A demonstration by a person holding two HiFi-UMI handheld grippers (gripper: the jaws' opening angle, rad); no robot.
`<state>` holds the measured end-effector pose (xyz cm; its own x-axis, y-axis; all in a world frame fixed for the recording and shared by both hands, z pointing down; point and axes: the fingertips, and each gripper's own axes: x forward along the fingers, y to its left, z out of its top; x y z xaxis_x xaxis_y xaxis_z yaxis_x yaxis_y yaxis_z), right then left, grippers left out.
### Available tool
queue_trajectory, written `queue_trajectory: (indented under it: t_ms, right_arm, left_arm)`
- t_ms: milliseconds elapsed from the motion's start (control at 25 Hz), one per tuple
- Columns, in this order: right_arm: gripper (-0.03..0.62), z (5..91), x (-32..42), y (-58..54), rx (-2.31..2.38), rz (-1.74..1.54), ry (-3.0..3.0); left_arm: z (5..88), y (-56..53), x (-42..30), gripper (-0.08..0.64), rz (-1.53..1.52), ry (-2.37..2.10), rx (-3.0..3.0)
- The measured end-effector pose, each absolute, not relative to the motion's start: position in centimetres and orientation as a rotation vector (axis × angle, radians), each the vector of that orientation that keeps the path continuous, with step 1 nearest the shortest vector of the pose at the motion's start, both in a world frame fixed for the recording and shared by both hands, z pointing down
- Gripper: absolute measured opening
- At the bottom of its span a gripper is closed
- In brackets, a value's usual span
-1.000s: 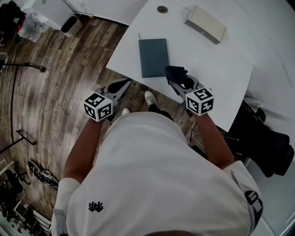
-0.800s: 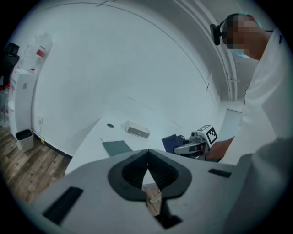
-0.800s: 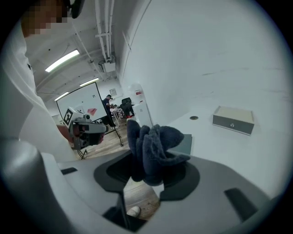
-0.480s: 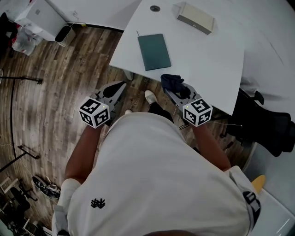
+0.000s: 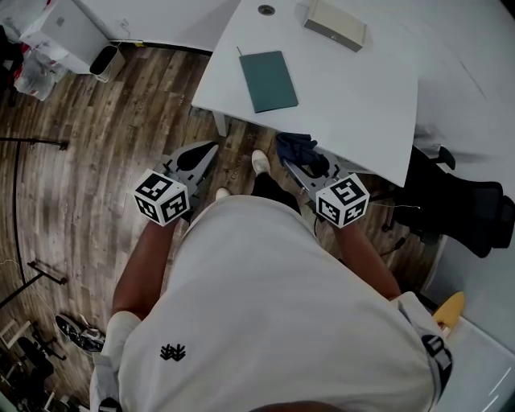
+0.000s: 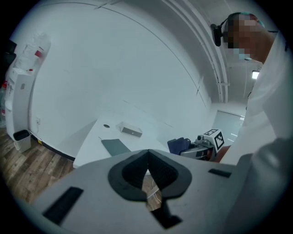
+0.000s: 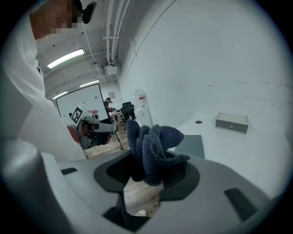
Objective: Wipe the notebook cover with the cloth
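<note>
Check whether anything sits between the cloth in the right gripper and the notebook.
Nothing visible does. The right gripper holds the cloth at the near edge of the table, and only bare white surface lies between it and the notebook. The box sits farther back, beyond the notebook.

This looks like an office-style lab: a white rectangular table (image 5: 354,96) on brown wood-plank flooring (image 5: 88,161), a black office chair (image 5: 459,209), and ceiling strip lights (image 7: 66,58).
</note>
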<state>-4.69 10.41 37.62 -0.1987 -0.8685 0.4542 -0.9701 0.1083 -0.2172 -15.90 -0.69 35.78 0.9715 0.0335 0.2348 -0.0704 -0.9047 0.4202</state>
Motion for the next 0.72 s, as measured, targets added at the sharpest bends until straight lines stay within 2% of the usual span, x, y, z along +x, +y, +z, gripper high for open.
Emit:
queue_trajectory:
  t_ms: [720]
  right_arm:
    - [0.16, 35.7, -8.0, 9.5, 1.8, 0.634, -2.22]
  left_arm:
    - [35.0, -0.7, -19.4, 0.006, 0.274, -0.083, 2.683]
